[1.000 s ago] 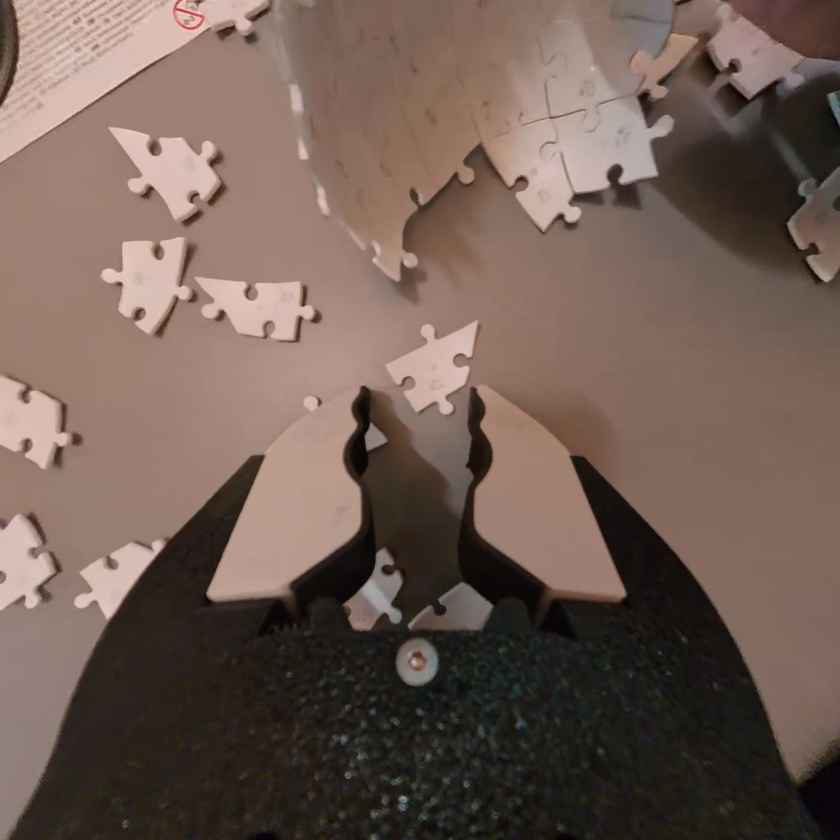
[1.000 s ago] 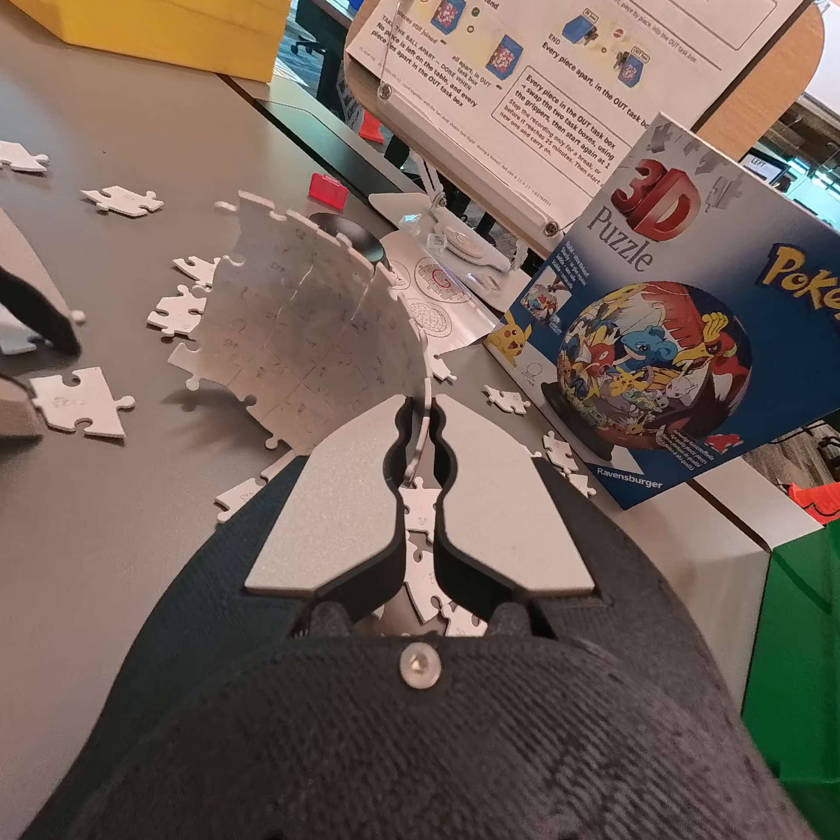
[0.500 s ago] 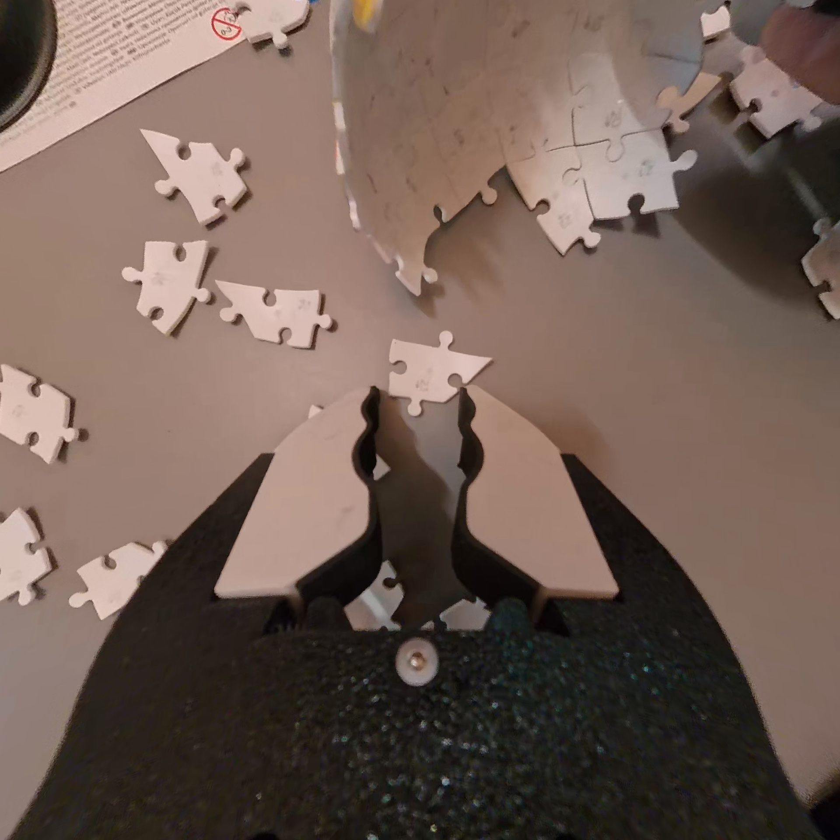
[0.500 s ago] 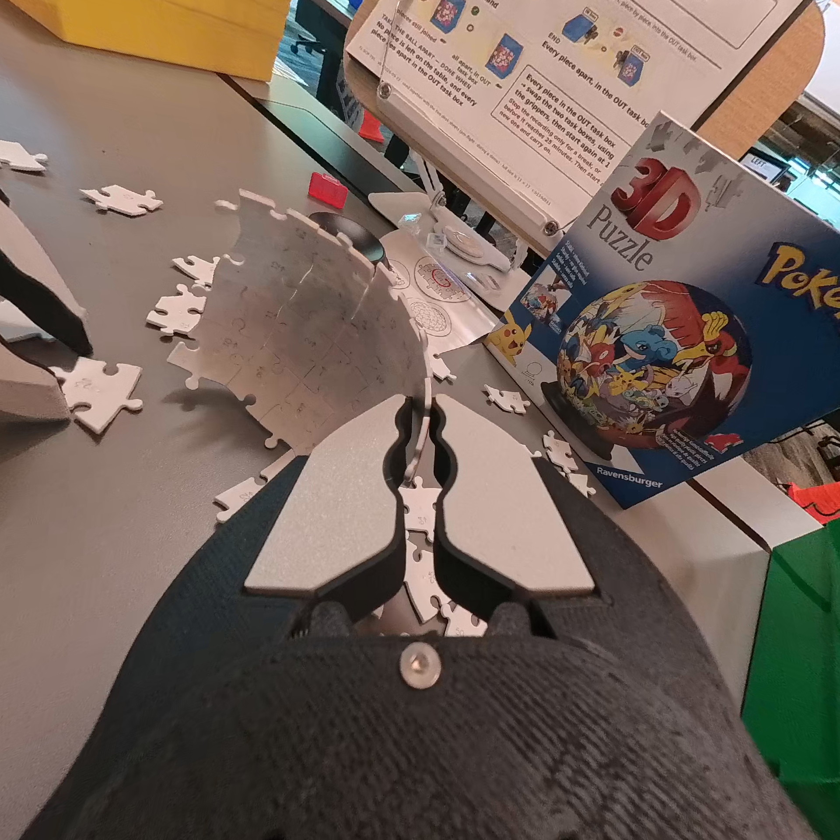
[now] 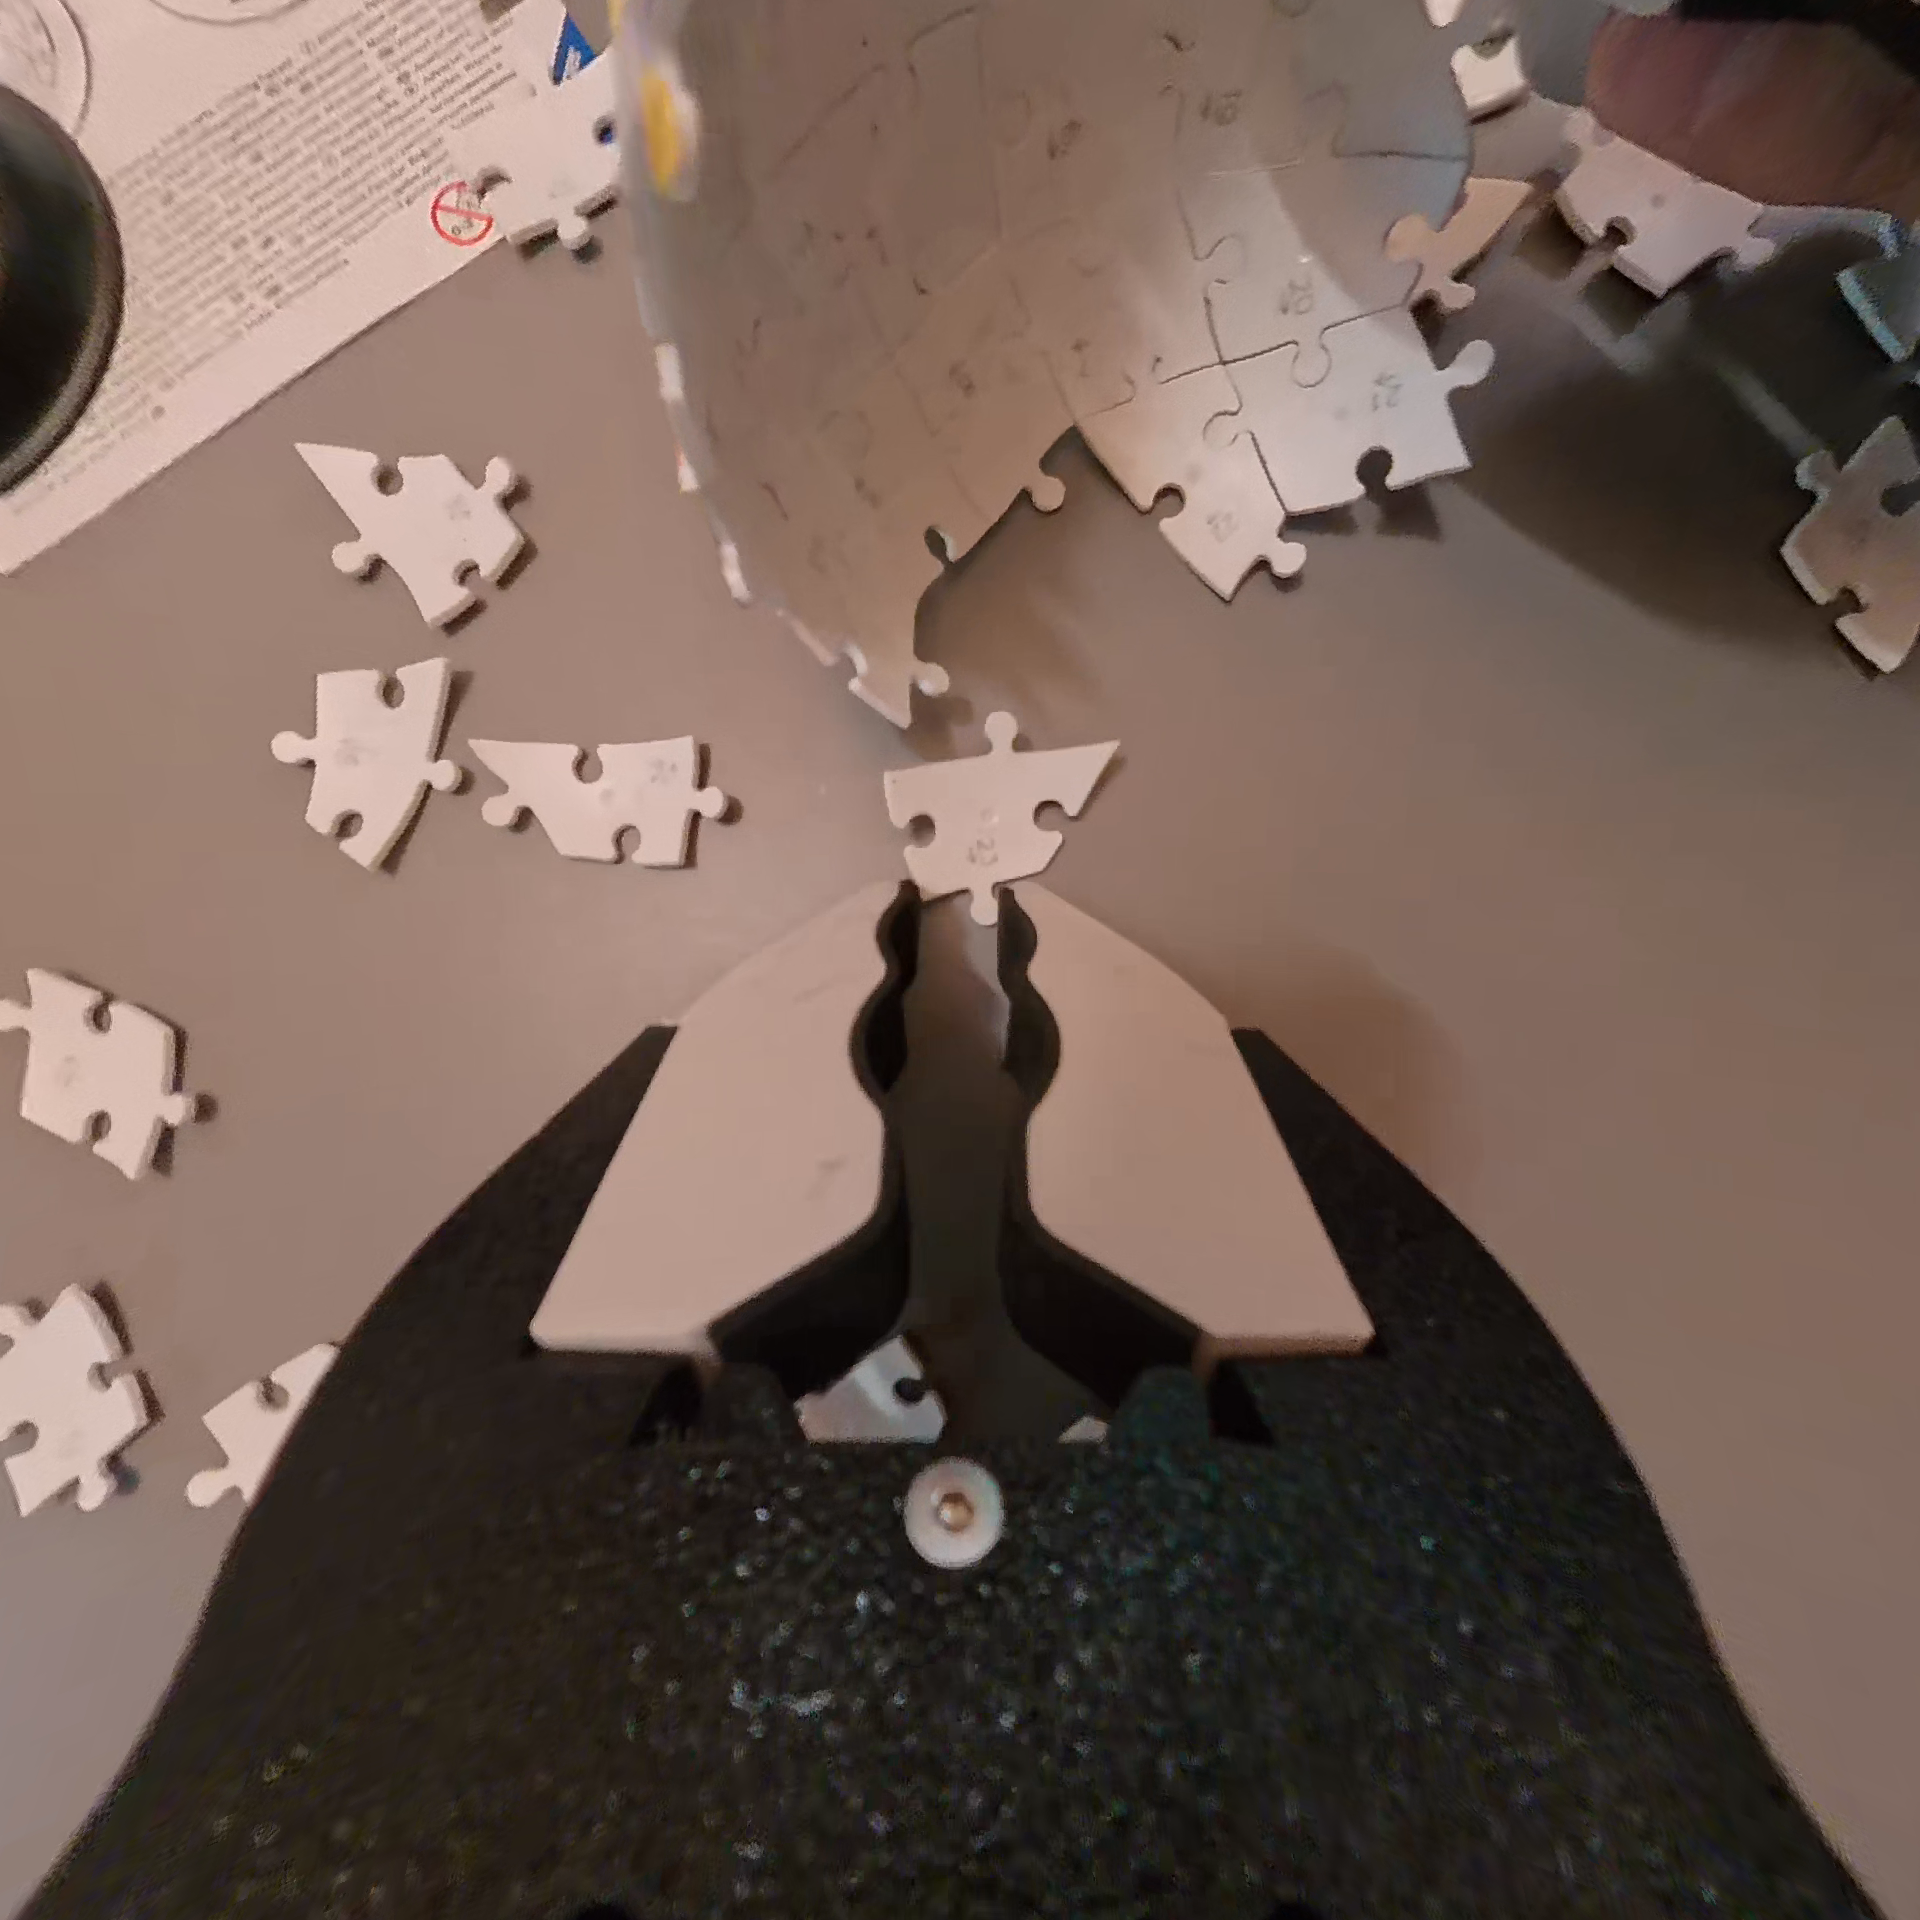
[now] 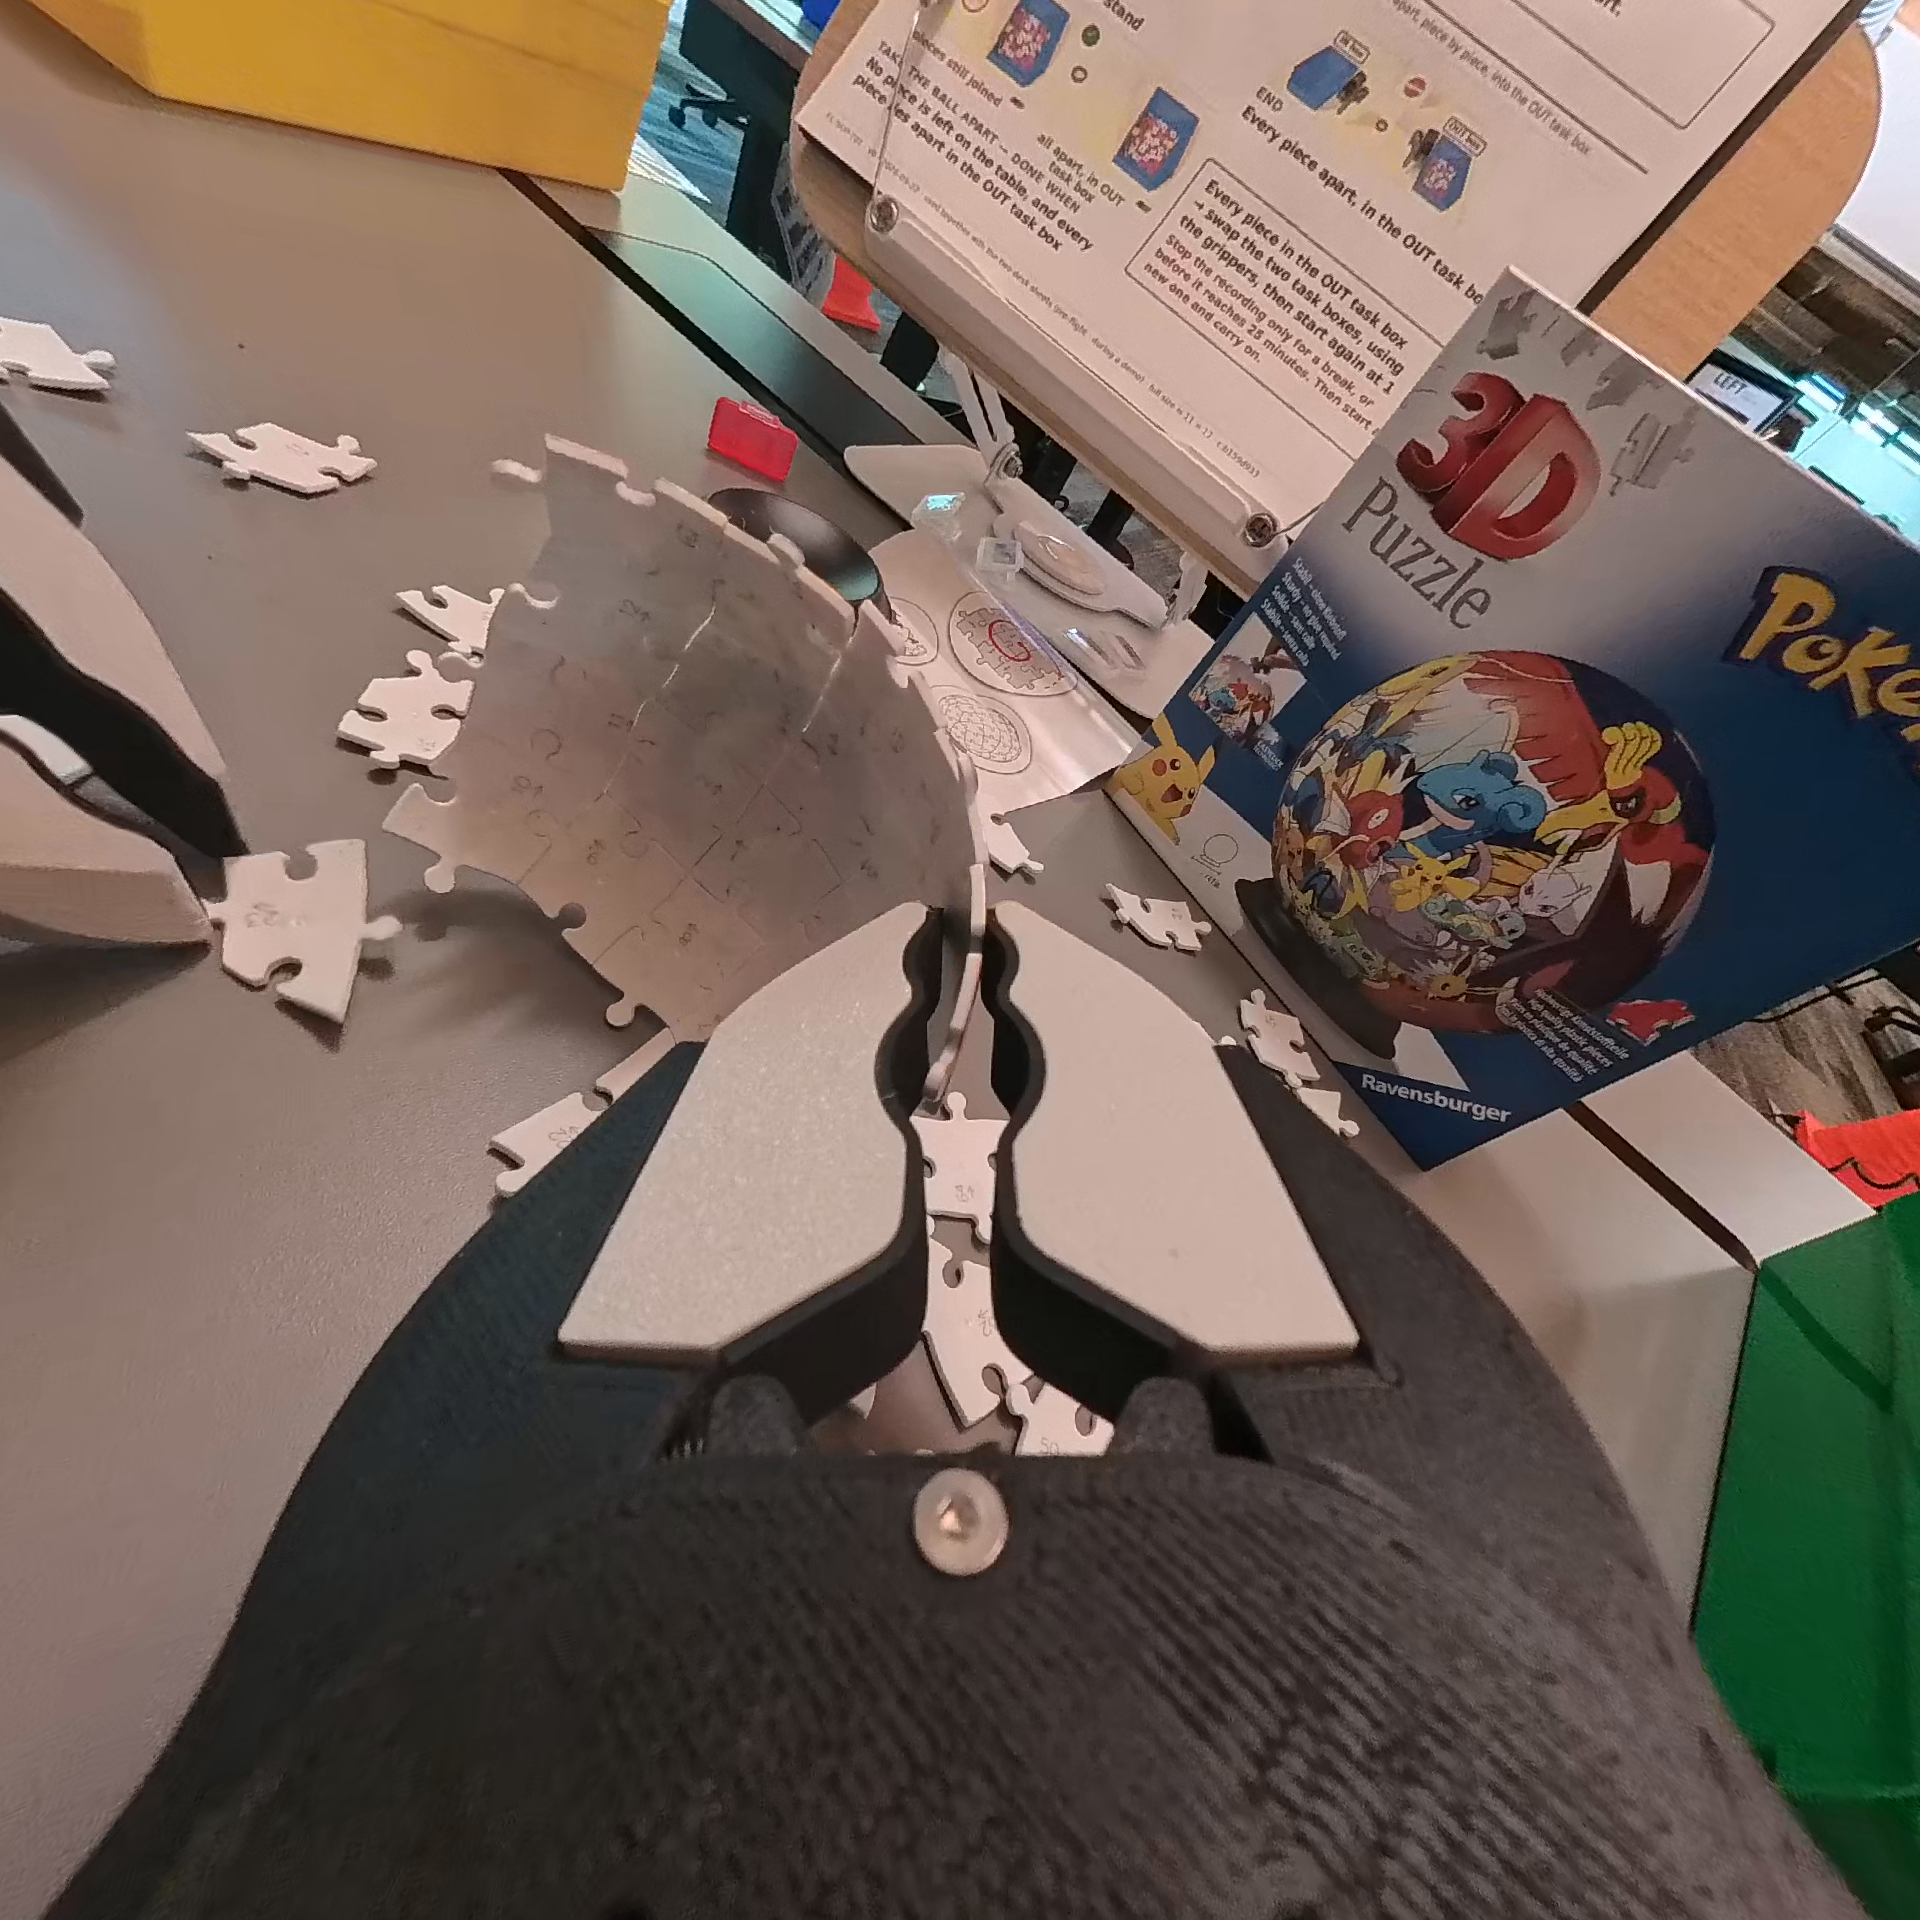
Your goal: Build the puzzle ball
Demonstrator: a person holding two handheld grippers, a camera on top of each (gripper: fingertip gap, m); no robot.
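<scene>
My right gripper (image 6: 968, 920) is shut on the edge of a curved white shell of joined puzzle pieces (image 6: 675, 790) and holds it upright on the grey table (image 6: 260, 1195). The shell also shows at the top of the left wrist view (image 5: 987, 260). My left gripper (image 5: 961, 904) is low over the table, its jaws narrowed to a small gap. A loose white puzzle piece (image 5: 992, 810) lies just ahead of its tips, with only its lower tab between them; the pads do not press on it. The right wrist view shows that gripper (image 6: 203, 883) at this piece (image 6: 296, 925).
Several loose white pieces (image 5: 426, 520) lie on the table to the left. A printed sheet (image 5: 260, 208) and a black stand (image 5: 42, 301) are far left. A blue puzzle box (image 6: 1558, 727), sign board (image 6: 1247, 156), yellow box (image 6: 416, 73) and green box (image 6: 1829, 1558) stand around. Some 15 centimeters of space lies between my two pairs of fingers.
The left gripper's jaws have narrowed steadily while it pushed forward; the loose piece turned and slid toward the shell. The right gripper and the shell have stayed put.
</scene>
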